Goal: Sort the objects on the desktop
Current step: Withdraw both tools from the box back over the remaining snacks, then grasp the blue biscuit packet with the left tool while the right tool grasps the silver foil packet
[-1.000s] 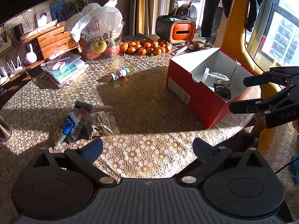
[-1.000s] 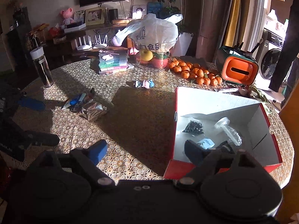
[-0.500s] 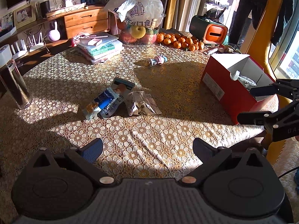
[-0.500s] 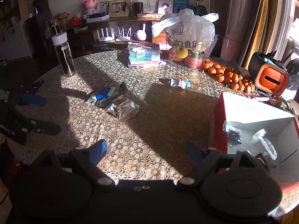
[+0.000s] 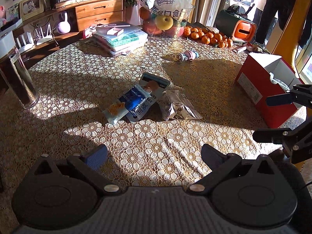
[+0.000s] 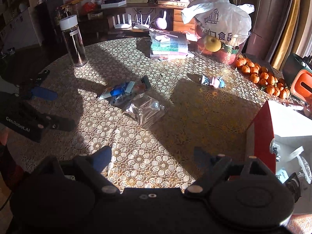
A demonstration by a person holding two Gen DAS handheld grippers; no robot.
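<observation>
Nearest the cameras, the left gripper and right gripper hover above the worktop, both wide open and empty. Beyond them, a blue snack packet touches a silver pouch. Rightward stands the red box.

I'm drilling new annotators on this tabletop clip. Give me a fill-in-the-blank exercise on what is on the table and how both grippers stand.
1. Both the left gripper and the right gripper have their jaws ____ and hold nothing.
2. The silver foil packet lies right beside the ____ snack packets.
3. The box at the table's edge is ____ on the outside.
4. The tangerines lie between the fruit bowl and the ____ container.

Missing words: open; blue; red; orange
</observation>
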